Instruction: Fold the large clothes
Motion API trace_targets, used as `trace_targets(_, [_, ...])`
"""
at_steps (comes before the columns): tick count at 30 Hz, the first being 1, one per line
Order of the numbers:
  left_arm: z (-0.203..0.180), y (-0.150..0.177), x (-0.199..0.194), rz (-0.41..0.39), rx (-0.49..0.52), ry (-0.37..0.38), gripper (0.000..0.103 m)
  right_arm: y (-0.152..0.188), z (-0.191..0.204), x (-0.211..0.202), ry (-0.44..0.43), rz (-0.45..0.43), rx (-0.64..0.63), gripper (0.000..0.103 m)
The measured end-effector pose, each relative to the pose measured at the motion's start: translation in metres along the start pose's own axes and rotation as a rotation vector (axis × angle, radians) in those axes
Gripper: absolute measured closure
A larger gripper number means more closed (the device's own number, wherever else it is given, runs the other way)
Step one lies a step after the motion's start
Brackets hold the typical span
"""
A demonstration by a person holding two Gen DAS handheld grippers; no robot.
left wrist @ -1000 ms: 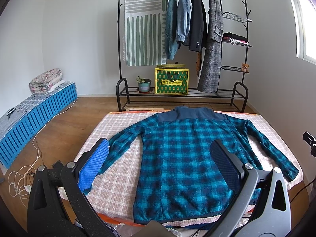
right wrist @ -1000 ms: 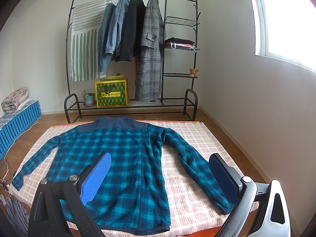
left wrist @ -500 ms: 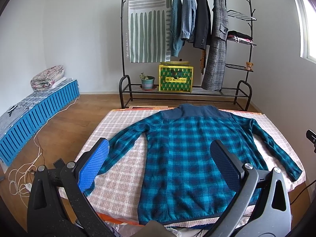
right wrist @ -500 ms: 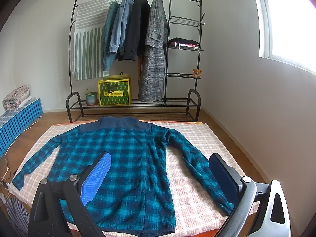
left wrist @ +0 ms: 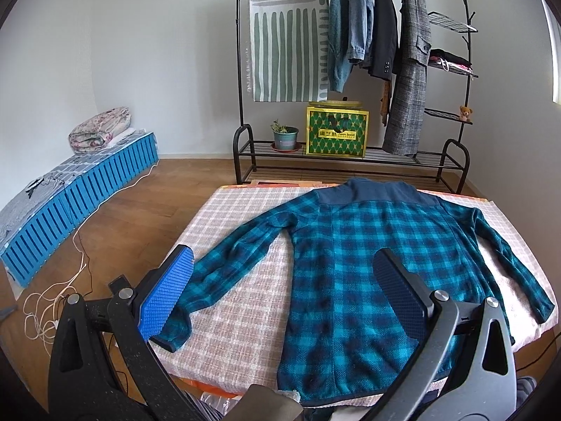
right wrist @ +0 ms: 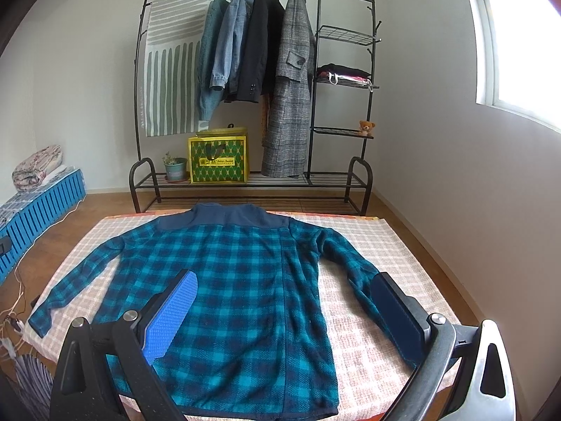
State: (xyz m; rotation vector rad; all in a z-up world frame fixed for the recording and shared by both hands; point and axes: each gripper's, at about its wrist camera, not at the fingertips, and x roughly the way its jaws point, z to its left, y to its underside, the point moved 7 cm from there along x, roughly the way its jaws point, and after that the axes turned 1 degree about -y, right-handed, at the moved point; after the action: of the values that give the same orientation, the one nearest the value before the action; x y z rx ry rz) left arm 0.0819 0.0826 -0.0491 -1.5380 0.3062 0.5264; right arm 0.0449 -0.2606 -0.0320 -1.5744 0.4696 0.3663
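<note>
A teal and navy plaid shirt [left wrist: 361, 266] lies flat, back up, on a table with a pink checked cloth [left wrist: 238, 315]. Its collar points away and both sleeves spread outward. It also shows in the right wrist view [right wrist: 238, 280]. My left gripper [left wrist: 280, 298] is open and empty, held above the shirt's left sleeve and hem, with the cuff [left wrist: 175, 333] beside its left pad. My right gripper [right wrist: 280, 312] is open and empty above the shirt's lower body and right sleeve [right wrist: 357, 280].
A black clothes rack [left wrist: 350, 70] with hanging coats, a green box and a potted plant stands behind the table. A blue slatted bench [left wrist: 80, 189] with folded bedding runs along the left wall. White cables [left wrist: 56, 298] lie on the wooden floor at left.
Both grippers have shifted slightly left and forward over the table, so the shirt sits further right in the left wrist view. Both stay open. The shirt has not moved.
</note>
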Motion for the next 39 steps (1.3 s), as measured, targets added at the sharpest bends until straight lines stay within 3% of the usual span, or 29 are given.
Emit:
trace_targets(11, [0.067,0.008,0.050,0.040,-0.010,-0.020,0.000,-0.003,0.052,0.016,-0.043,-0.002,-0.043,0.003])
trace_targets(17, [0.111,0.017,0.089,0.069,0.012,0.067,0.000,0.003,0.081,0.029,-0.088,-0.051,-0.046,0.003])
trace_targets(21, [0.155,0.030,0.128,0.142,-0.069,0.129,0.001,0.012,0.102,0.042,-0.134,-0.023,-0.077,0.004])
trace_targets(24, [0.197,0.044,0.164,0.222,-0.164,0.154,0.013,0.019,0.116,0.052,-0.180,0.011,-0.096,0.008])
trace_targets(26, [0.229,0.057,0.192,0.282,-0.252,0.155,0.028,0.023,0.125,0.058,-0.198,0.036,-0.100,0.008])
trace_targets(30, [0.278,0.085,0.241,0.385,-0.361,0.185,0.032,0.031,0.139,0.066,-0.220,0.060,-0.105,0.008])
trace_targets(34, [0.293,0.113,0.281,0.467,-0.372,0.218,0.033,0.040,0.151,0.071,-0.234,0.088,-0.118,0.008])
trace_targets(39, [0.286,0.141,0.319,0.553,-0.457,0.283,0.040,0.050,0.166,0.075,-0.230,0.114,-0.159,0.009])
